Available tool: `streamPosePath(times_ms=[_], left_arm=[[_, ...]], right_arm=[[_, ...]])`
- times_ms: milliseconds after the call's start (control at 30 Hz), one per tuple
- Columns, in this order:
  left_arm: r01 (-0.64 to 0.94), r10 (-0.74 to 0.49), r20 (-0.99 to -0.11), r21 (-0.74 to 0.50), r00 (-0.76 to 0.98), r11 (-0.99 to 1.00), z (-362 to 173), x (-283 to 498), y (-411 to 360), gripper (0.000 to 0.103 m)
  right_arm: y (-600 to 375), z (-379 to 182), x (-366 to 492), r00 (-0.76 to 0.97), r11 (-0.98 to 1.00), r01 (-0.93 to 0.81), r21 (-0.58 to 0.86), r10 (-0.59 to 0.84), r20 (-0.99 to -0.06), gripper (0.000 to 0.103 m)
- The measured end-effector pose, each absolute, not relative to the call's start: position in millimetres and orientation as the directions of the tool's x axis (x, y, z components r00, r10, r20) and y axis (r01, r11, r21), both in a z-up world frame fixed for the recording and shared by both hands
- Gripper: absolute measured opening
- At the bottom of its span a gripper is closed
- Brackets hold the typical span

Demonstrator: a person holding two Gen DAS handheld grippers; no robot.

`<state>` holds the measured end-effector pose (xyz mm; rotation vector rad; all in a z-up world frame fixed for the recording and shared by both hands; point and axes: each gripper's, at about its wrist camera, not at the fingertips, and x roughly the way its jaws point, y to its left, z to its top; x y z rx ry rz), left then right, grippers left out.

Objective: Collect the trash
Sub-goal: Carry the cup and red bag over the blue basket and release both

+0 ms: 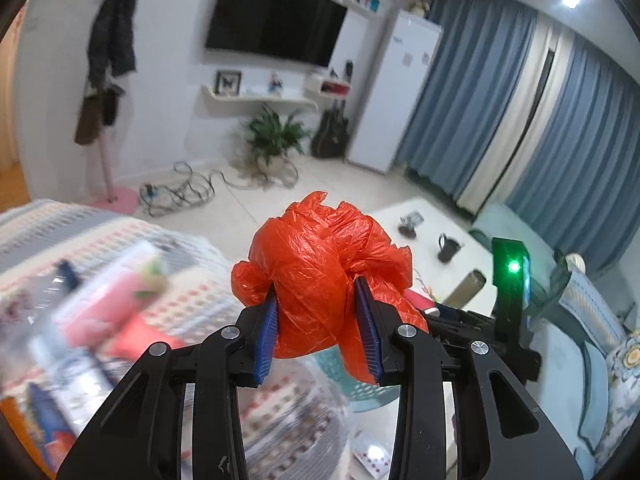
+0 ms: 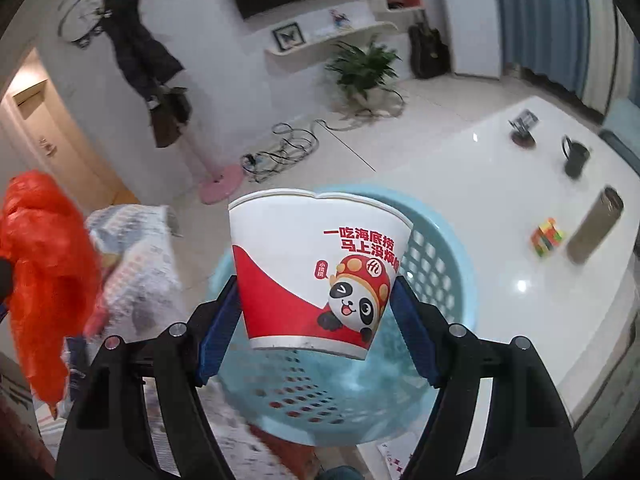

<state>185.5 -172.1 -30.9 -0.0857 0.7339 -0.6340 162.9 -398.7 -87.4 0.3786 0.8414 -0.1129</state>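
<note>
The left tool point(image 1: 316, 312) is clamped on a crumpled orange plastic bag point(image 1: 320, 276), its blue pads pressed into the bag's sides at about 9 and 3 o'clock. In the right wrist view this bag point(image 2: 40, 272) shows at 9 o'clock, at the frame's edge. The right tool point(image 2: 316, 312) grips a white and red paper cup point(image 2: 312, 276) printed with a panda, mouth up, one pad against each side. Right behind and below the cup is a pale blue perforated basket point(image 2: 440, 276), partly hidden by it. At 2 o'clock from the cup the white desk point(image 2: 460, 184) carries a black mug point(image 2: 576, 160), a cylindrical bottle point(image 2: 594, 230) and a coloured cube point(image 2: 547, 238)
</note>
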Motion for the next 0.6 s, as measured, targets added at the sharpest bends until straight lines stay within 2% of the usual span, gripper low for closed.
streamPosePath(times_ms=[300, 433, 600], left_arm=[[0.525, -0.564, -0.708, -0.315, 0.425, 0.791, -86.6, 215.2, -219.6, 0.036], [0.526, -0.559, -0.710, -0.308, 0.428, 0.793, -90.6, 211.5, -216.2, 0.055], [0.527, -0.567, -0.690, -0.307, 0.450, 0.792, -82.0, 197.7, -198.9, 0.066]], right_arm=[[-420.8, -136.8, 156.0, 0.579, 0.914, 0.309, 0.264, 0.039, -0.814, 0.072], [-420.7, -143.0, 152.5, 0.562, 0.915, 0.318, 0.247, 0.028, -0.826, 0.072], [-421.4, -139.0, 148.1, 0.572, 0.914, 0.318, 0.251, 0.026, -0.820, 0.077]])
